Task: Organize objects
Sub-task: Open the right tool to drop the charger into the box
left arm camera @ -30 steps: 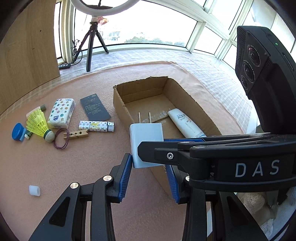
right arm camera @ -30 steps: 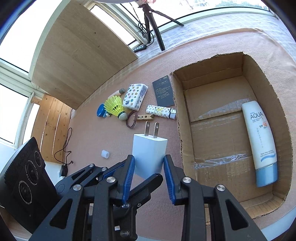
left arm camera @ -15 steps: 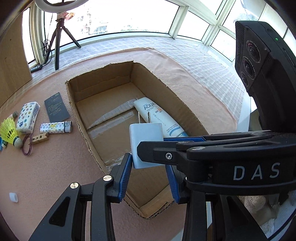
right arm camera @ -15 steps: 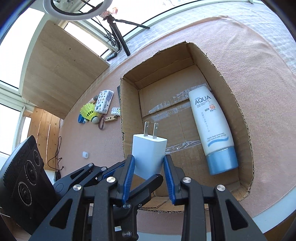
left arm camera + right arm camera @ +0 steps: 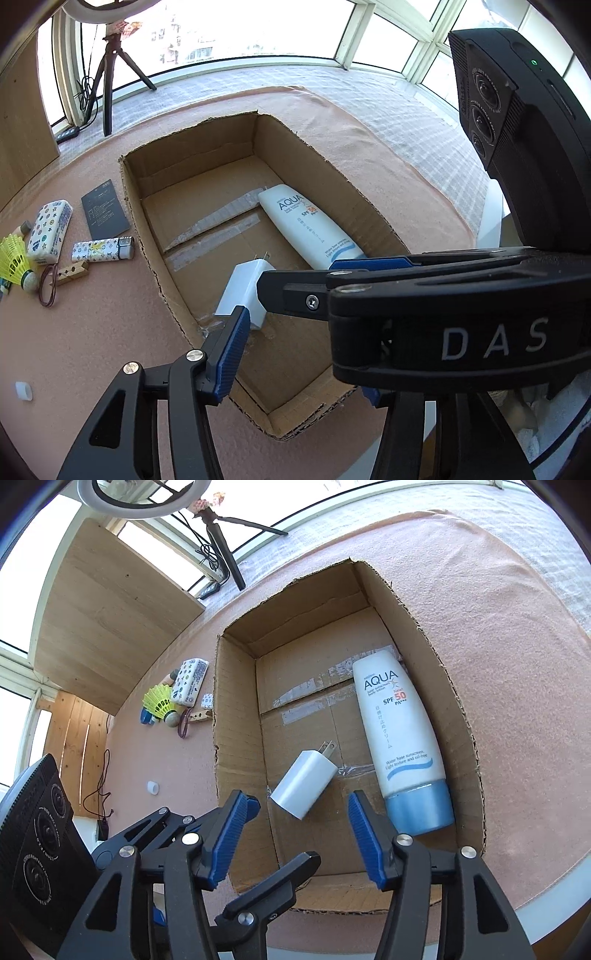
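Note:
A white plug charger (image 5: 242,291) (image 5: 304,788) lies tilted inside the cardboard box (image 5: 144,229) (image 5: 236,709), prongs pointing away, free of all pads. Whether it rests on the floor I cannot tell. My right gripper (image 5: 299,834) hangs just above it, jaws opening, blue pads well apart on either side of it. My left gripper (image 5: 299,369) is also opening beside it; one blue pad (image 5: 229,354) shows near the charger, the other mostly hidden behind the right gripper's black housing. A white and blue sunscreen tube (image 5: 306,229) (image 5: 399,731) lies along the box's right side.
Left of the box on the pink cloth lie a dark card (image 5: 105,208), a patterned tissue pack (image 5: 50,230), a lighter (image 5: 103,251), a clothespin (image 5: 72,273), a hair tie (image 5: 48,286), a yellow shuttlecock (image 5: 16,264) and a small white cap (image 5: 23,390). A tripod (image 5: 107,74) stands behind.
Both grippers carried the charger from beside the box to over it, then their jaws spread. The charger left the pads and tipped over down into the box.

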### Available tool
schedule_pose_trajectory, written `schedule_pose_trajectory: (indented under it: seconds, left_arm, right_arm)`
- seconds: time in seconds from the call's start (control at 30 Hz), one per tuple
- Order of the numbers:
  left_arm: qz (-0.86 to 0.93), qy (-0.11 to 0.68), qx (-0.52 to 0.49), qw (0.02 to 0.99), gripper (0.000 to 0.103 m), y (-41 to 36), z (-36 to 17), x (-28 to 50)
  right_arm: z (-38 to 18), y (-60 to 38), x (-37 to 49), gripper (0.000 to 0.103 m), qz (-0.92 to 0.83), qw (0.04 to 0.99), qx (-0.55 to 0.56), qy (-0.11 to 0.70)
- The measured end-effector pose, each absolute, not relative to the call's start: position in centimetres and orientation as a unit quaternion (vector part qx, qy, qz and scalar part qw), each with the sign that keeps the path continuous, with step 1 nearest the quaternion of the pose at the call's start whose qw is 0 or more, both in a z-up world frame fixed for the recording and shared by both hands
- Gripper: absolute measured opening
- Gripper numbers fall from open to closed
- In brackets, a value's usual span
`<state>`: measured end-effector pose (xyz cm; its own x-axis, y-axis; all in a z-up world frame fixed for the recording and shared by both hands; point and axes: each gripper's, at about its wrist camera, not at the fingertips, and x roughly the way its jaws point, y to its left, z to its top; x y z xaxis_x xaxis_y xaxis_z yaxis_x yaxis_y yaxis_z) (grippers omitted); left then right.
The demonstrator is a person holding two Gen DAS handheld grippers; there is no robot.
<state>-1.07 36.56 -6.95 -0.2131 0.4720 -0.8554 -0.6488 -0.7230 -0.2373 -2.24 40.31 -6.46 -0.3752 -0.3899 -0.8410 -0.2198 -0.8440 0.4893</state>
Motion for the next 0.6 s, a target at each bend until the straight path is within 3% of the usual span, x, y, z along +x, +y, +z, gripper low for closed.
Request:
schedule_pose_trajectory:
  seconds: [0.6]
  left_arm:
    - [0.796,0.048,-0.507,0.327,0.056,30.3,-5.0,-1.3]
  right_arm:
    - [-4.7,38.3,-3.4,0.054,-0.802,0.053,0.543,-0.245]
